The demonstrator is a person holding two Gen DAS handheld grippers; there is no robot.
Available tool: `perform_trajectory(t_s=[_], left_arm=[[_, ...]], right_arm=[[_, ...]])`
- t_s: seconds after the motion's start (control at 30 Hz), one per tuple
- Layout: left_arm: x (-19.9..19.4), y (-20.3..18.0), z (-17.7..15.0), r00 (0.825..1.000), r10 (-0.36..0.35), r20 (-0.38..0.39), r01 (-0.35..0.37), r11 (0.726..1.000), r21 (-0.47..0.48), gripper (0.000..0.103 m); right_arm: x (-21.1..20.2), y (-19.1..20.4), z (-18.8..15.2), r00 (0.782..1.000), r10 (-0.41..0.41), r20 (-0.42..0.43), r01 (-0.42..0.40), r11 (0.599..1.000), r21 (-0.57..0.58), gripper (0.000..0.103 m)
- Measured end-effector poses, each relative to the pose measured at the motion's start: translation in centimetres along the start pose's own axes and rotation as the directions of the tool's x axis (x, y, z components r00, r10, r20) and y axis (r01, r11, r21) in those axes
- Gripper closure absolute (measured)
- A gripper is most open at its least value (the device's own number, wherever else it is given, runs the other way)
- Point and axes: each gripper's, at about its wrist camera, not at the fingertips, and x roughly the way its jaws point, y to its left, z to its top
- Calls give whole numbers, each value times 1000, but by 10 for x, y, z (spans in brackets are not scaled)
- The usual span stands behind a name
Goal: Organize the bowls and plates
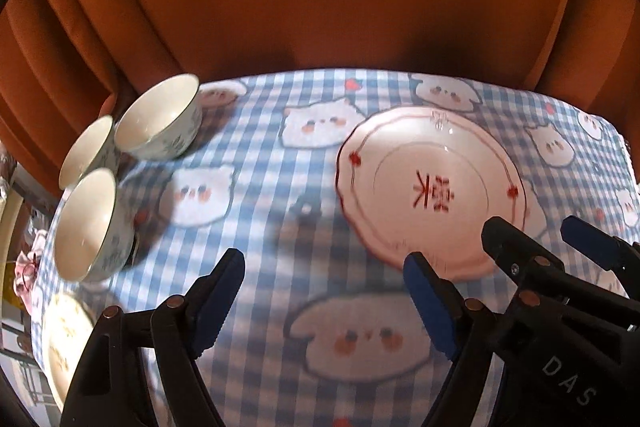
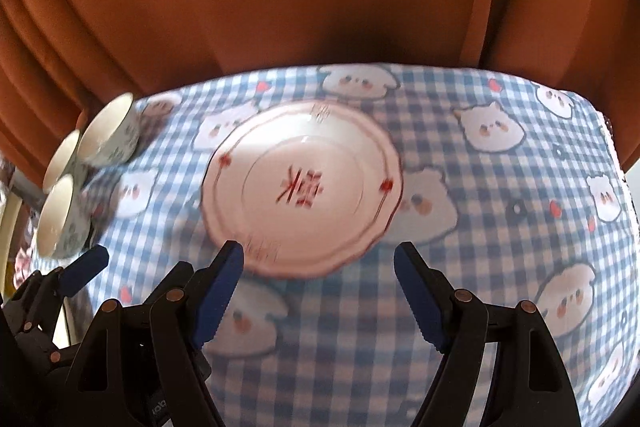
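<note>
A white plate point(image 1: 432, 187) with a red rim line and red characters lies flat on the blue checked tablecloth point(image 1: 280, 155). In the right wrist view the plate point(image 2: 300, 187) sits just beyond my open right gripper point(image 2: 320, 279), whose pads are short of its near rim. My left gripper point(image 1: 324, 291) is open over bare cloth, left of the plate, with nothing between its fingers. Three white bowls with blue-green pattern stand upright, close together at the far left: point(image 1: 160, 119), point(image 1: 86, 151), point(image 1: 86, 223). The right gripper point(image 1: 540, 239) shows by the plate's near right rim.
A second pale plate point(image 1: 64, 343) lies at the table's left edge, partly hidden by the left gripper. Orange curtain point(image 1: 320, 7) hangs right behind the table's far edge. A finger point(image 2: 84, 265) of the left gripper reaches in near the bowls point(image 2: 108, 135).
</note>
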Motion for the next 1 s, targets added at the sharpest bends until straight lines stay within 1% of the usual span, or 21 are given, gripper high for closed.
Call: perform_trajectory(t_s=[0.17,0.3,0.37,0.4,0.47,0.53,0.63,0.67,0.73,0.8,0.87,1.0], left_arm=[[23,-11,16,1000,4,-5,-4,1000,-1,20],[45,-18,27,1000,10,-16,-10,1000,-11,21],[54,-20,30,1000,10,-23,-11,1000,-19,24],[61,-21,32,999,9,-32,-9,1000,-20,24],[69,-24,34,999,3,-42,-4,1000,-24,29],[75,-26,35,998,-4,-55,3,1000,-24,32],[85,-29,36,998,-13,-66,11,999,-32,33],[90,-30,36,997,-15,-76,12,999,-34,34],[93,-30,39,997,-21,-70,18,999,-42,36],[95,-33,42,998,-18,-66,15,999,-34,39],[95,-34,43,998,-30,-63,29,999,-29,46],[92,-35,41,997,-33,-66,33,999,-9,46]], right_arm=[[19,-13,20,1000,-13,7,13,1000,27,23],[37,-19,30,1000,-21,8,21,999,41,23],[46,-22,34,1000,-27,9,27,998,50,27],[51,-23,36,1000,-30,6,30,998,56,31],[61,-26,39,999,-34,-8,34,997,69,32],[70,-31,41,999,-33,-21,35,996,82,35],[80,-34,43,999,-35,-30,37,996,83,39],[82,-33,43,999,-36,-31,38,996,83,40],[88,-34,44,998,-45,-40,48,996,80,43],[92,-35,46,998,-43,-44,46,995,85,43],[94,-36,47,998,-35,-44,39,995,91,44],[96,-37,50,998,-43,-52,48,994,96,48]])
